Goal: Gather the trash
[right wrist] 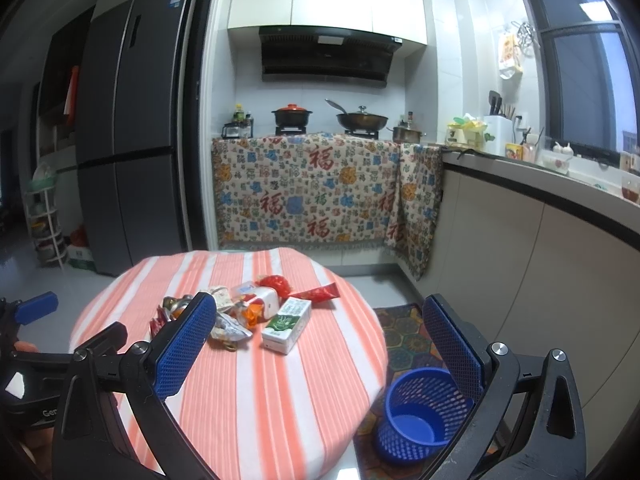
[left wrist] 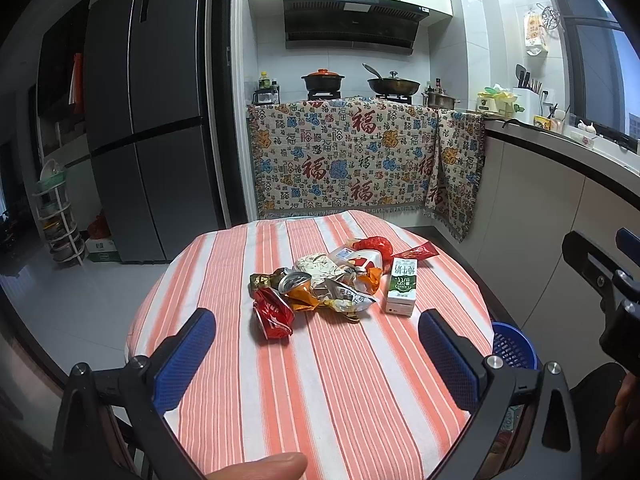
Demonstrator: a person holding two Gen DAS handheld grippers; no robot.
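- A heap of crumpled trash [left wrist: 332, 280] is lying near the middle of the round worktop covered in an orange-and-white striped cloth [left wrist: 320, 380], well clear of both claws.
- A crushed red drink can [left wrist: 273, 314] is sitting at the near left edge of the heap, with a dented silver-topped can [left wrist: 294, 280] just behind it.
- Torn orange, white and printed foil snack wrappers [left wrist: 344, 292] are overlapping in the centre, too tangled to separate one from another.
- A green-and-white rectangular milk carton [left wrist: 402, 286] is lying flat just beside the heap on its right; a red sauce sachet [left wrist: 422, 250] and a crumpled red plastic bag [left wrist: 374, 246] are lying behind it.
- The left claw [left wrist: 316, 340] is hovering over the near part of the worktop, its blue-padded fingers spread wide and holding nothing.
- The right claw [right wrist: 320, 340] is likewise gaping wide and empty, off the worktop's right side.
- A blue perforated plastic waste basket [right wrist: 420, 412] is standing on the floor beside the worktop, under the right claw.
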